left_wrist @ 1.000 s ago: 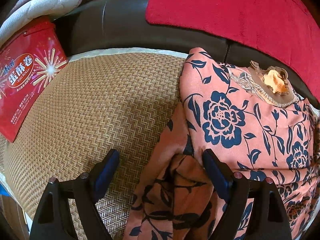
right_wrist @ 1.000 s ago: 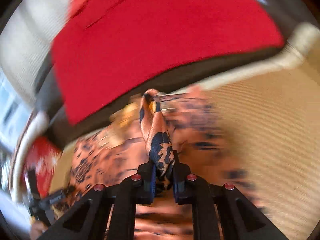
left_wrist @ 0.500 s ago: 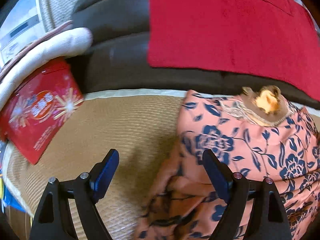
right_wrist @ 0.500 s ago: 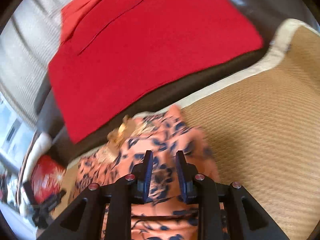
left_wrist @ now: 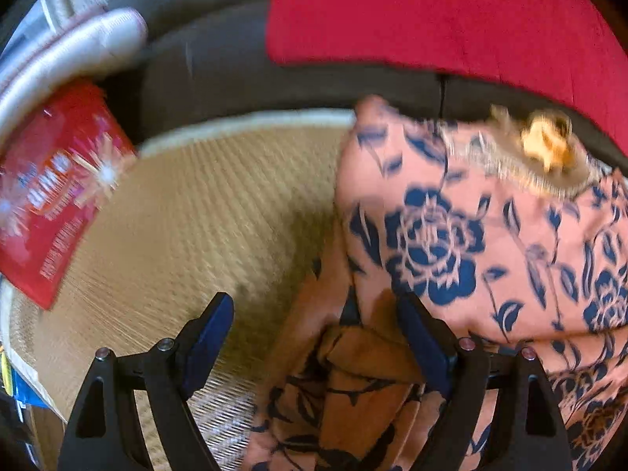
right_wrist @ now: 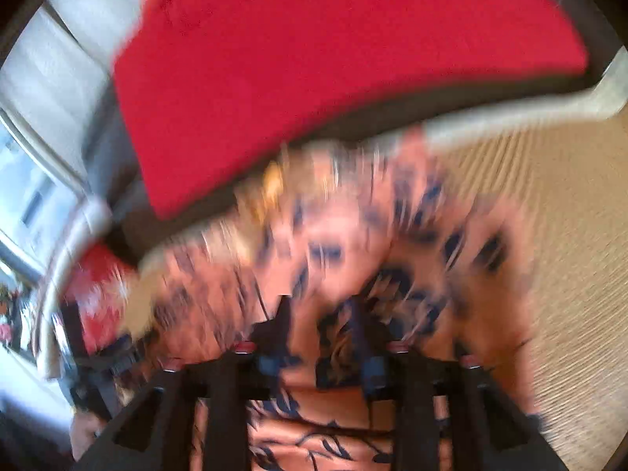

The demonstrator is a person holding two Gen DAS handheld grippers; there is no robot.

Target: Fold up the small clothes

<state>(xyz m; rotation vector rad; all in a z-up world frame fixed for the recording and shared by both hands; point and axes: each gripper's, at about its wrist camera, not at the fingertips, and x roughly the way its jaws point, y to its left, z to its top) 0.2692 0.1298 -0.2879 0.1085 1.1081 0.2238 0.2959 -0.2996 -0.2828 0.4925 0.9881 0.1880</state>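
Behind motion blur, floral garment (right_wrist: 345, 243) between parted right jaws.

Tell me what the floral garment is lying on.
The orange floral garment lies on a woven straw mat, which stays bare to its left. Its far edge reaches the dark sofa back. Whatever lies beneath the cloth itself is covered and cannot be seen.

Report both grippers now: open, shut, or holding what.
Left gripper: open, holding nothing.
Right gripper: jaws have just been opening; floral garment lies between them, released.
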